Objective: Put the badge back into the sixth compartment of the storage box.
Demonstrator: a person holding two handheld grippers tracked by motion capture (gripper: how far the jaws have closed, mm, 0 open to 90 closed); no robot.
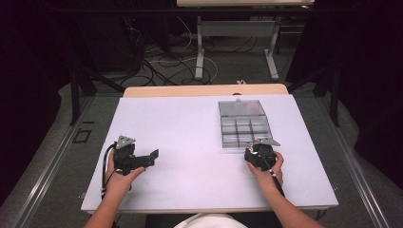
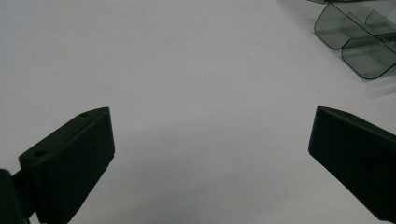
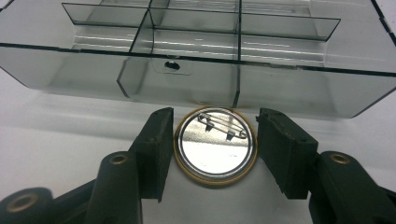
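A round pin badge (image 3: 215,144) lies back up on the white table, its silver back and safety pin showing inside a gold rim. My right gripper (image 3: 215,116) is shut on it, one black jaw pressed to each side of the rim. Just beyond stands a clear smoky compartment box (image 3: 93,74), its front wall almost touching the badge. From above, the right gripper (image 1: 258,148) sits at the near edge of that box (image 1: 242,124). My left gripper (image 1: 154,156) rests at the table's left, pointing right; in its own view it (image 2: 210,121) is wide open over bare table.
The box's lid (image 1: 241,108) lies open behind it. One corner of the box (image 2: 359,42) shows at the top right of the left gripper view. The white table sheet (image 1: 190,142) spreads between both hands. Table legs and cables stand on the floor beyond.
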